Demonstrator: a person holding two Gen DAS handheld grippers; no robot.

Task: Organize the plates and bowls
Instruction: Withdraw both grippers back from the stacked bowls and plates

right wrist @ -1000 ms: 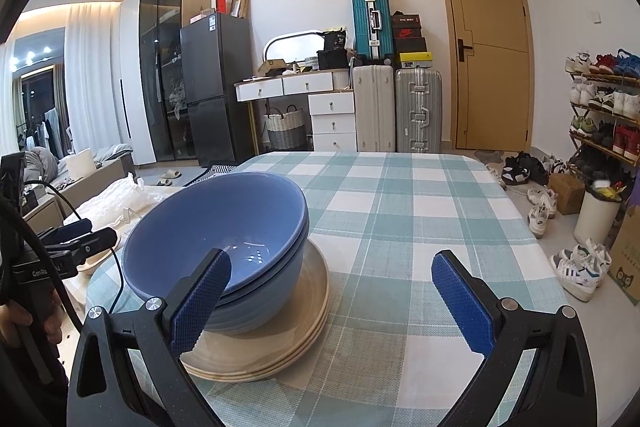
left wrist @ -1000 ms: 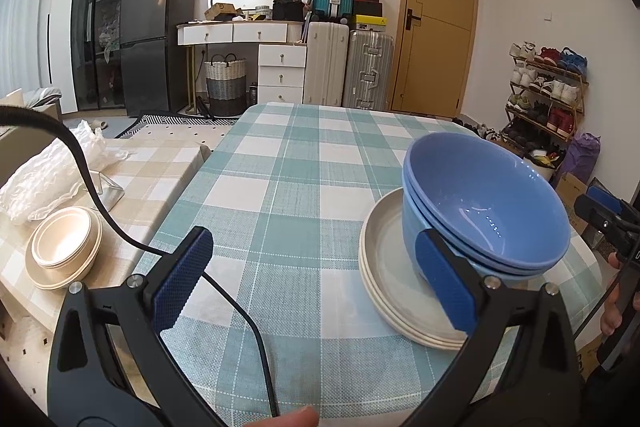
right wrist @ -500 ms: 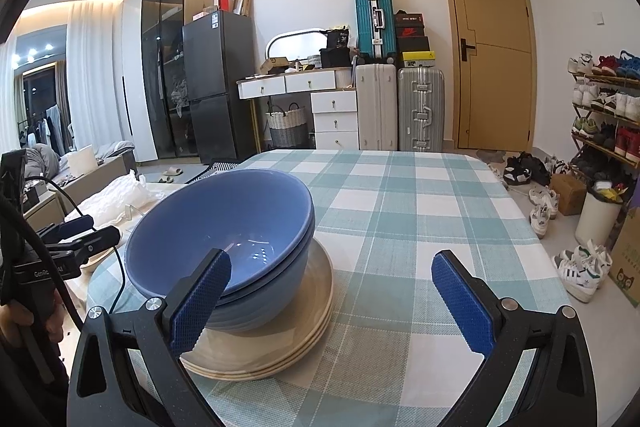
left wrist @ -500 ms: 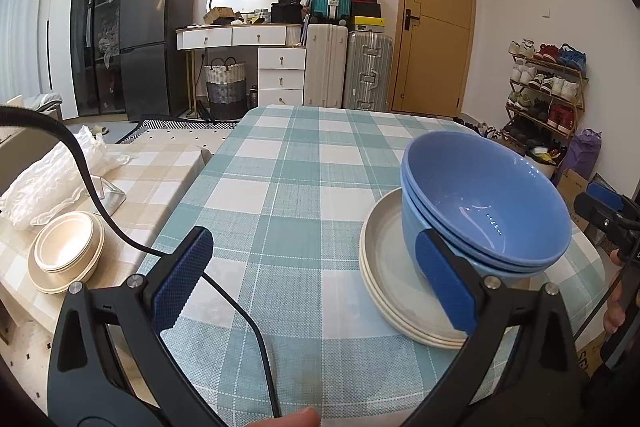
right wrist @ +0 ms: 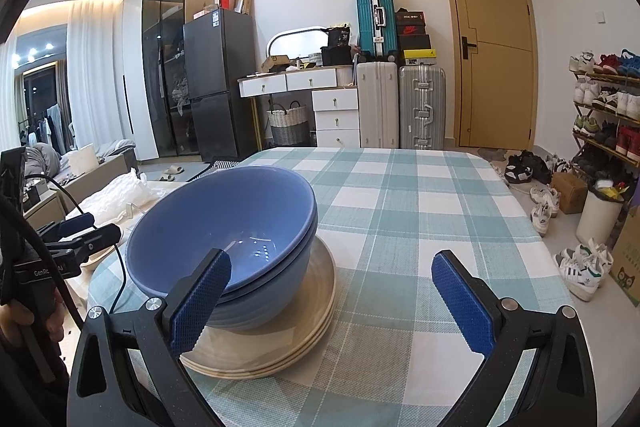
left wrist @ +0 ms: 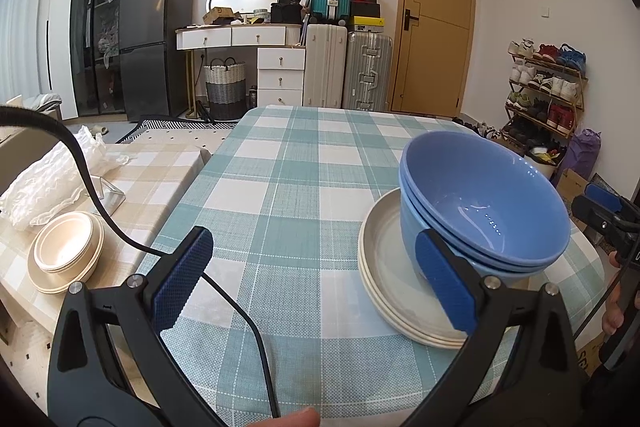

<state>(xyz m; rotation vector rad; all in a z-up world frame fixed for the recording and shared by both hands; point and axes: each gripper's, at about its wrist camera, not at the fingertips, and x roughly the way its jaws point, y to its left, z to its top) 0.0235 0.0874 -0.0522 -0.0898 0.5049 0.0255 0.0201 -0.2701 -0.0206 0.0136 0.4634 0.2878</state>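
Landmark: the blue bowls (left wrist: 480, 211) (right wrist: 228, 239), two nested, are sitting on a stack of cream plates (left wrist: 392, 291) (right wrist: 288, 339) on the desk (left wrist: 280, 187) (right wrist: 420, 211), which is wearing a green and white checked cloth.
Plates: they are lying flat under the blue bowls, near the desk's near edge.
Left gripper (left wrist: 316, 279): it is hovering just left of the blue bowls with its jaws spread wide and gripping nothing; its right finger (left wrist: 444, 283) is showing in front of the bowls' side, and whether it is touching them I cannot tell.
Right gripper (right wrist: 332, 299): it is hovering just right of the blue bowls, jaws released and wide apart; its left finger (right wrist: 200, 299) is overlapping the bowls' rim in view, contact unclear.
Second set: cream bowls (left wrist: 66, 247) are sitting nested on a cream plate well left of the blue bowls, on a lower beige checked surface (left wrist: 160, 167).
Cable (left wrist: 120, 235): it is trailing over the desk left of the blue bowls.
Wrapping: crumpled white packing (left wrist: 44, 179) is lying beyond the cream bowls.
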